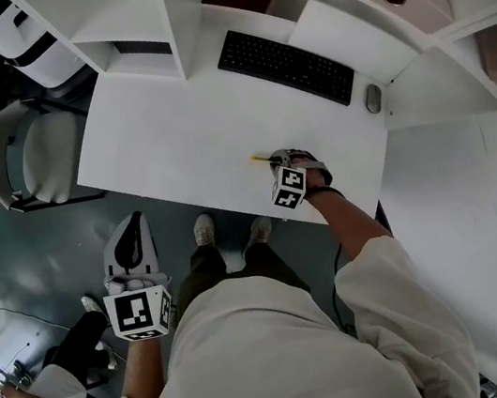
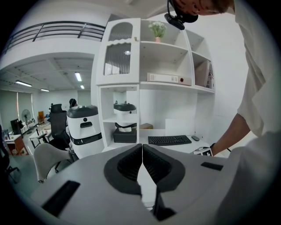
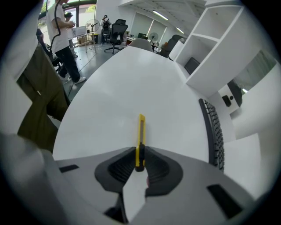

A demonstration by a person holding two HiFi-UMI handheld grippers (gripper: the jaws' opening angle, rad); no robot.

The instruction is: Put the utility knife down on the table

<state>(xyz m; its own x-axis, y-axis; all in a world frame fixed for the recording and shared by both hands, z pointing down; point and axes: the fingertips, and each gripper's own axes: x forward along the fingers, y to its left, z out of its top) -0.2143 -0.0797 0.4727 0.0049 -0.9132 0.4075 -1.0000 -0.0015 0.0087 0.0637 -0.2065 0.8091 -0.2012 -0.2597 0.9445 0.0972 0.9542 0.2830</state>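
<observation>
A slim yellow utility knife (image 3: 141, 140) with a black rear end sits clamped between the ribbed pads of my right gripper (image 3: 139, 163), its tip pointing away over the white table (image 3: 131, 88). From the head view the knife (image 1: 263, 158) pokes out left of the right gripper (image 1: 278, 161), low above the table (image 1: 179, 129) near its front edge. My left gripper (image 2: 142, 163) hangs off the table at the lower left (image 1: 134, 252), jaws together with nothing between them.
A black keyboard (image 1: 285, 65) and a grey mouse (image 1: 373, 99) lie at the back of the table under white shelving (image 1: 149, 11). A grey chair (image 1: 17, 153) stands to the left. Another white tabletop (image 1: 481, 219) adjoins on the right.
</observation>
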